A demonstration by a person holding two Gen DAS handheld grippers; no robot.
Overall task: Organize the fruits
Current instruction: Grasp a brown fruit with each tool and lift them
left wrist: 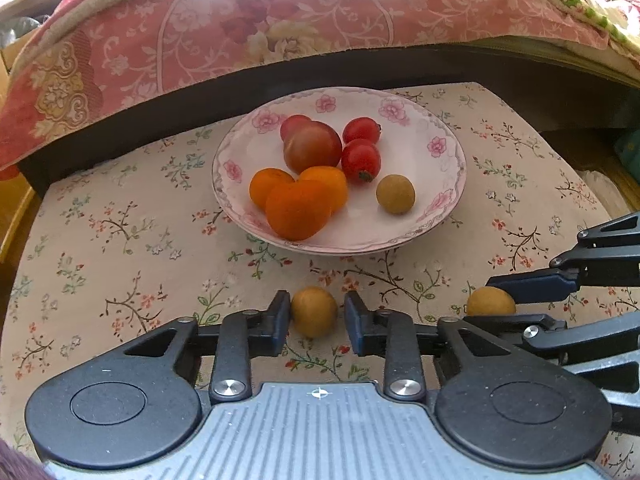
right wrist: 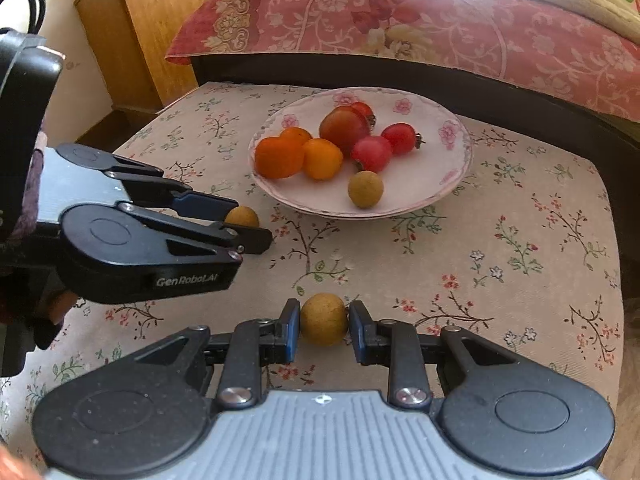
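A white flowered plate (left wrist: 404, 226) (right wrist: 424, 176) sits on the floral cloth and holds several orange tomatoes (left wrist: 298, 210), several red tomatoes (left wrist: 360, 160) and one tan longan (left wrist: 395, 194) (right wrist: 365, 189). In front of the plate, low over the cloth, my left gripper (left wrist: 314, 309) (right wrist: 251, 222) is shut on a second longan (left wrist: 314, 312) (right wrist: 242, 216). To its right, my right gripper (right wrist: 324, 314) (left wrist: 486, 302) is shut on a third longan (right wrist: 323, 319) (left wrist: 491, 301). Both grippers point toward the plate.
The floral-covered table (right wrist: 500, 240) ends at a rounded edge on the right. Behind the plate runs a dark bed frame (left wrist: 180, 112) under a pink floral bedspread (left wrist: 240, 32). A wooden cabinet (right wrist: 136, 32) stands at the far left.
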